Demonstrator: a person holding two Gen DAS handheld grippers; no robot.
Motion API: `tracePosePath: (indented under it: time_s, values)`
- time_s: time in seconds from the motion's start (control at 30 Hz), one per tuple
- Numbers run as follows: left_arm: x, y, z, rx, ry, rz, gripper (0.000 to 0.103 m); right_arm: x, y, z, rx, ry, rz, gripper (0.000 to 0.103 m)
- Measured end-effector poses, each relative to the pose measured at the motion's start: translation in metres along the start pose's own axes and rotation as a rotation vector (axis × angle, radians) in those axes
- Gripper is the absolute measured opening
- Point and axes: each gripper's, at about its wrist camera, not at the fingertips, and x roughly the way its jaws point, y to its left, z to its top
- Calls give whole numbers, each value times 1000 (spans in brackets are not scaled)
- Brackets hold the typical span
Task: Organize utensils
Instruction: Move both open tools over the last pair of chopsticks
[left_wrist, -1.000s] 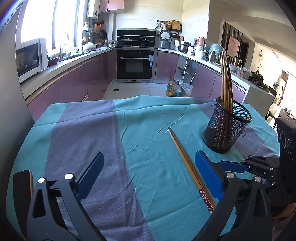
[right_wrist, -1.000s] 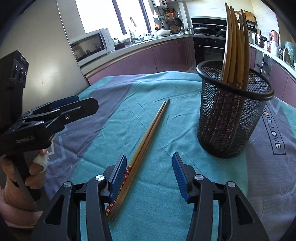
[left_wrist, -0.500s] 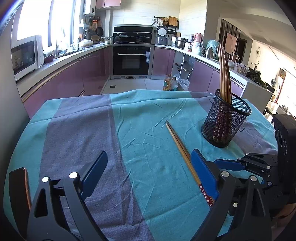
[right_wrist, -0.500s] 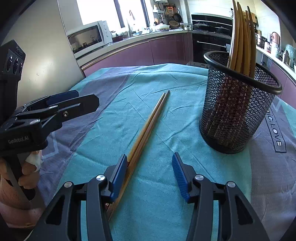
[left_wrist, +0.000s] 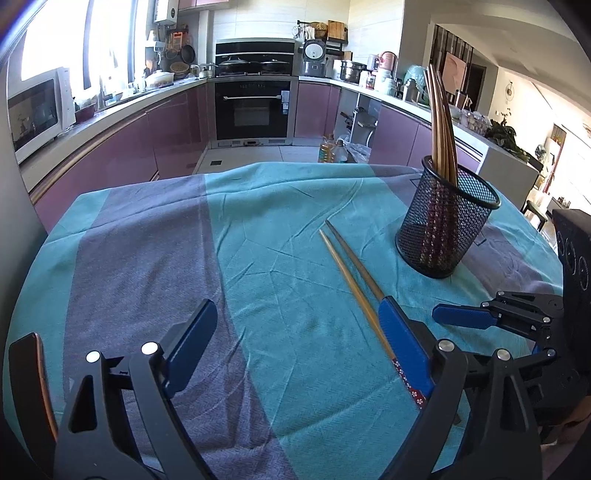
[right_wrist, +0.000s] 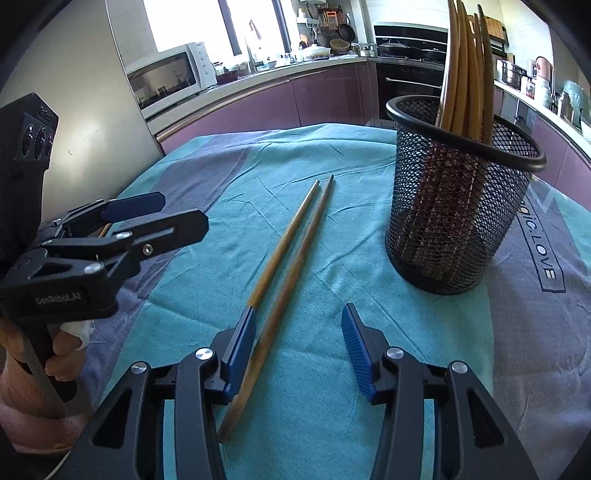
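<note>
Two loose chopsticks (right_wrist: 291, 254) lie side by side on the teal cloth (right_wrist: 332, 369), tips pointing far, just left of the black mesh holder (right_wrist: 458, 221) that already stands full of others. They look light, stiff, thin and smooth, so likely to roll or slip apart; the thick near end with the red flowered band is probably the best hold, both sticks pinched together. The right gripper (right_wrist: 299, 347) stands about half open with nothing held; one stick runs between its pads and the other is behind the left pad. The left gripper (left_wrist: 295, 339) has just been closing a little but is wide open and empty, its right pad beside the sticks. The left view shows the flowered band (left_wrist: 408, 380); the right view hides it under its finger, yet shows the person's hand (right_wrist: 48, 354).
</note>
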Motion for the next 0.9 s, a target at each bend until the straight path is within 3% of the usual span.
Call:
tracePosePath:
  time_s: [0.57, 0.8, 0.9]
  values:
    - [48, -38, -3, 110, 157, -57, 72, -7, -10, -5, 3, 6, 17, 45]
    - [57, -43, -4, 121, 179, -51, 66, -9, -13, -5, 8, 9, 30, 45]
    - [56, -41, -4, 107, 180, -53, 59, -10, -15, -4, 17, 12, 43, 45]
